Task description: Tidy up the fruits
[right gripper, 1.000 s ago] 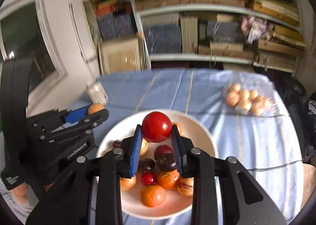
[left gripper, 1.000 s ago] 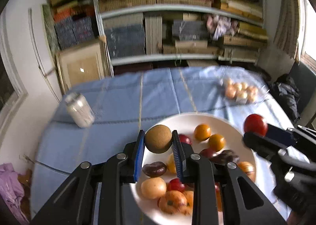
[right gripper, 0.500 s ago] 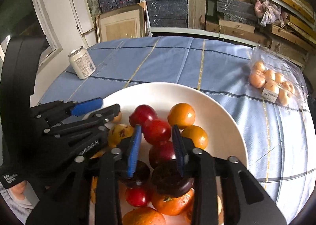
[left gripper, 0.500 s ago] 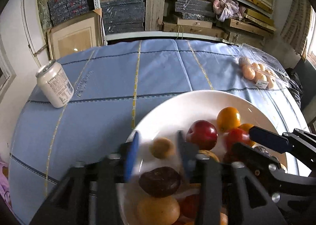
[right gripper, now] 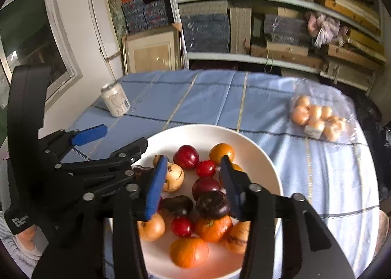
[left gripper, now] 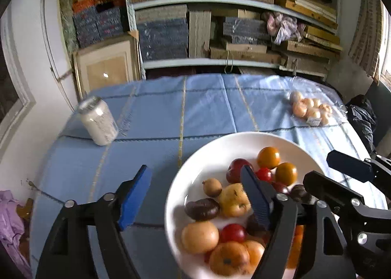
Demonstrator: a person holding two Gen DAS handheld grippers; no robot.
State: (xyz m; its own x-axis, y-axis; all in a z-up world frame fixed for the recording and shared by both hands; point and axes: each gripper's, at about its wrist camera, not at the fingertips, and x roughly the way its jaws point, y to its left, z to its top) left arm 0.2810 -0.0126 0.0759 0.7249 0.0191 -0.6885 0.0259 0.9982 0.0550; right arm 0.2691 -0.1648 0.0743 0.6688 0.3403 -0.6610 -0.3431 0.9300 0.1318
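Left gripper, at the bottom centre of the left wrist view: its blue-padded jaws are opening wide with nothing pressed between them. One pad hangs over the blue cloth, the other over the white plate. Right gripper, low in the right wrist view: its jaws are opening too, gripping nothing; a small red fruit and a dark red plum lie on the plate just beyond its tips.

The step in hand looks like letting go over the plate. To do it well, both grippers should clear the heap straight upward once fully open, so the pads nudge no round fruit toward the rim (they roll easily).

The fruits sit heaped on the plate, lower middle of each frame: oranges, red plums, brown-purple ones, a small brown round fruit and a speckled yellow one. Further out on the bench, a pale can stands at left and a clear pack of peach-coloured fruit lies at upper right.
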